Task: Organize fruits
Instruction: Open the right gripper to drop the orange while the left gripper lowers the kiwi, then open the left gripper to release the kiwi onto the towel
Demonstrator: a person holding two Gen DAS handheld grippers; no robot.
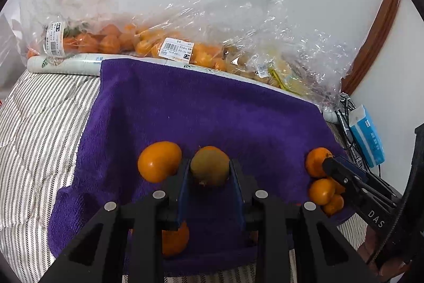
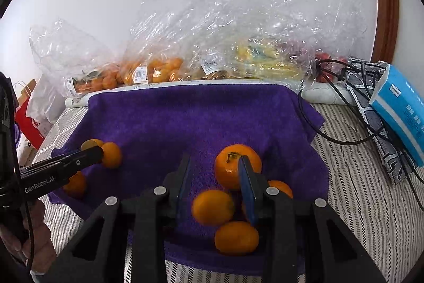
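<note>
Black left gripper (image 1: 210, 171) and right gripper (image 2: 216, 177), blue pads, silver screws, white lettering

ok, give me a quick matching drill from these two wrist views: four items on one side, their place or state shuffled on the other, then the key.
Items
1. kiwi
2. stemmed mandarin
3. tissue pack
4. purple towel

Place or state
A. spread over the striped bedding, under the loose fruit
B. between the left gripper fingers
C. off the towel, at the right by the cables
D. in front of the open right gripper, by its right finger

Pairs: 1-B, 2-D, 3-C, 4-A
</note>
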